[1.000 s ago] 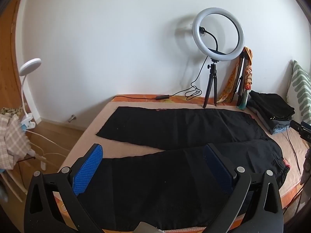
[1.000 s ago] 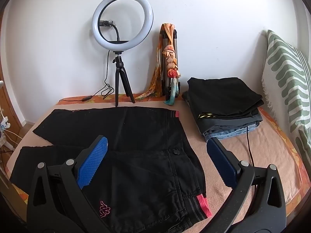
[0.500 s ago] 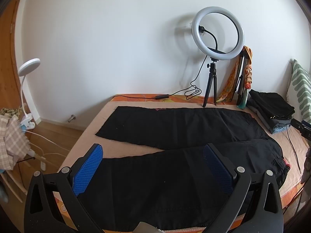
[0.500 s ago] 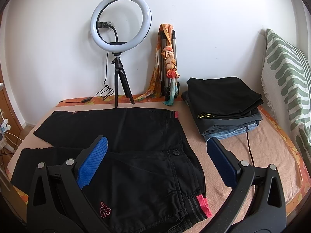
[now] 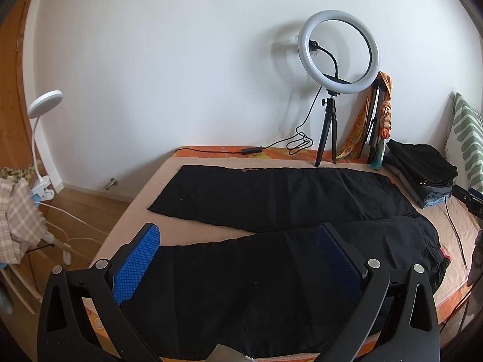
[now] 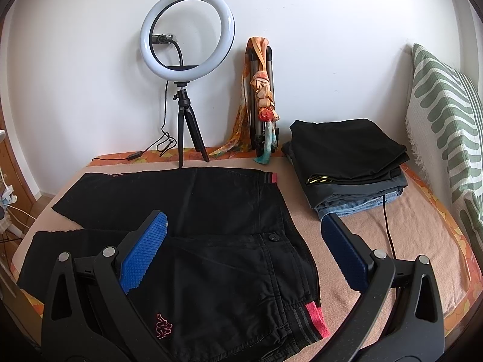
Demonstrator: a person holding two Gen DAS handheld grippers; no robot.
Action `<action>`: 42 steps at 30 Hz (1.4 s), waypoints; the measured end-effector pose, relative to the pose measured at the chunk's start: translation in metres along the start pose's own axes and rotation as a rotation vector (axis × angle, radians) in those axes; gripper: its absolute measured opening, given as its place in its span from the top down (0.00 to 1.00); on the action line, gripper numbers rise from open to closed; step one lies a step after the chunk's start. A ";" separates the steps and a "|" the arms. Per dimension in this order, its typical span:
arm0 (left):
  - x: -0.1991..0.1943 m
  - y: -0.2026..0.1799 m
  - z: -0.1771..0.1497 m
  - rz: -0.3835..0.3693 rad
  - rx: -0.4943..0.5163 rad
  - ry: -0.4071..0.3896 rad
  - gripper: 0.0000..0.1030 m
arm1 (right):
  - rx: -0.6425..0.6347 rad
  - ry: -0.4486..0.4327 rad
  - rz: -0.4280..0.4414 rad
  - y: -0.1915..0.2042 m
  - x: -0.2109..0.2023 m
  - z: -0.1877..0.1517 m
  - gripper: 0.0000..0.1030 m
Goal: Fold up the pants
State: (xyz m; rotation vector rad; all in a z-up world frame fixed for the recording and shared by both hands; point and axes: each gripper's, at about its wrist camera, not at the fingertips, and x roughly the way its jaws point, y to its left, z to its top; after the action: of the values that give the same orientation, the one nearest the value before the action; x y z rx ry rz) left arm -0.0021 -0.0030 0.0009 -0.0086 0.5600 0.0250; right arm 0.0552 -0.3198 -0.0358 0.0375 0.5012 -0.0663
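Black pants (image 5: 271, 241) spread flat on bed (image 6: 407, 241), legs splayed apart, filling frame centre (laid out for first fold, I judge). Left gripper (image 5: 238, 259) and right gripper (image 6: 244, 247) at lower frame, jaws spread wide, holding nothing.

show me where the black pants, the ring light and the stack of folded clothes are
black pants (image 6: 211, 259), right wrist view, upper thigh fabric.
ring light (image 6: 187, 33), right wrist view, lit ring's top.
stack of folded clothes (image 6: 347, 150), right wrist view, top black garment.
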 end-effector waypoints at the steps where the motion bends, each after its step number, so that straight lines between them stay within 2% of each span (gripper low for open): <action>1: 0.000 0.000 0.000 0.001 0.000 0.001 0.00 | 0.001 0.000 0.001 0.000 0.000 0.000 0.00; 42: 0.004 0.002 0.000 0.006 0.006 0.014 0.00 | 0.007 -0.001 0.002 -0.001 0.000 0.001 0.00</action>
State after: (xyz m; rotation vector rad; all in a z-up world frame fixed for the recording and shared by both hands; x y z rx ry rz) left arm 0.0009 -0.0006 -0.0015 -0.0011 0.5736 0.0286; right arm 0.0560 -0.3204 -0.0347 0.0448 0.4997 -0.0666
